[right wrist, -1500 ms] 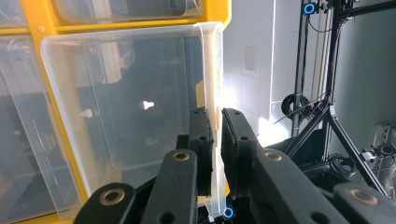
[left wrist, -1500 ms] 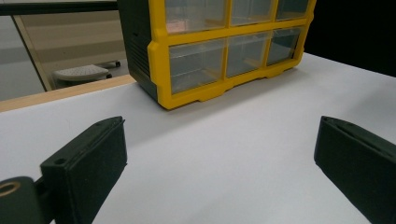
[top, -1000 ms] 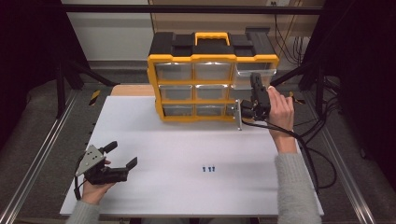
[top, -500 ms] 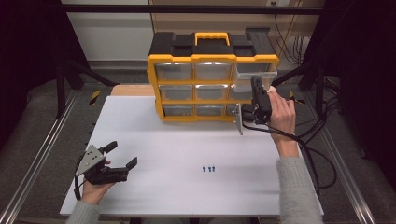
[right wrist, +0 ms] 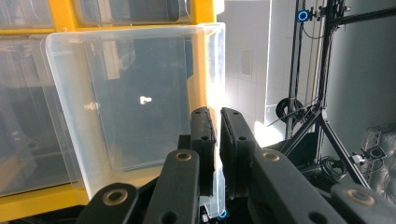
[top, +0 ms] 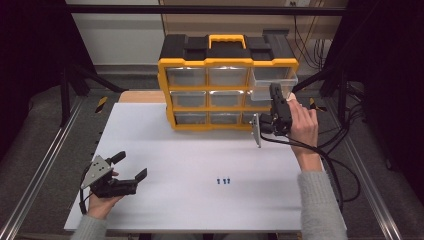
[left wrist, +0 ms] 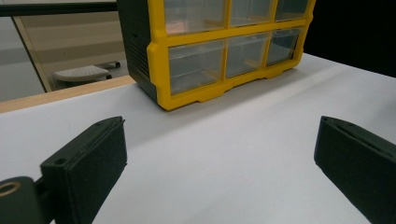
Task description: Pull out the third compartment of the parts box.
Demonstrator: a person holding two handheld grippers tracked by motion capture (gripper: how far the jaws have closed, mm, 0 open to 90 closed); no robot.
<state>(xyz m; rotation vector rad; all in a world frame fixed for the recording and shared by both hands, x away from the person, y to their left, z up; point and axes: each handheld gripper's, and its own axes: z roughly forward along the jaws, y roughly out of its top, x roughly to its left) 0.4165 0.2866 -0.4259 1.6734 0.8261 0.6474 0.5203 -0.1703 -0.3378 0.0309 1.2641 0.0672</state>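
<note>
The right gripper (top: pixel 274 100) has its jaws clamped on the side wall of the clear drawer (right wrist: pixel 135 98), pulled partway out of the yellow organizer's (top: pixel 227 92) top-right slot, while the left gripper (top: pixel 131 167), well in front of the organizer, holds its jaws wide apart.

Clear glossy plastic is seen in the pulled-out drawer (right wrist: pixel 135 98); the organizer cabinet (top: pixel 227 90) frame is smooth yellow and black plastic. The desk (top: pixel 200 165) surface looks matt white.

I can read no text, label, brand, number or sign here; nothing I see carries legible writing.
</note>
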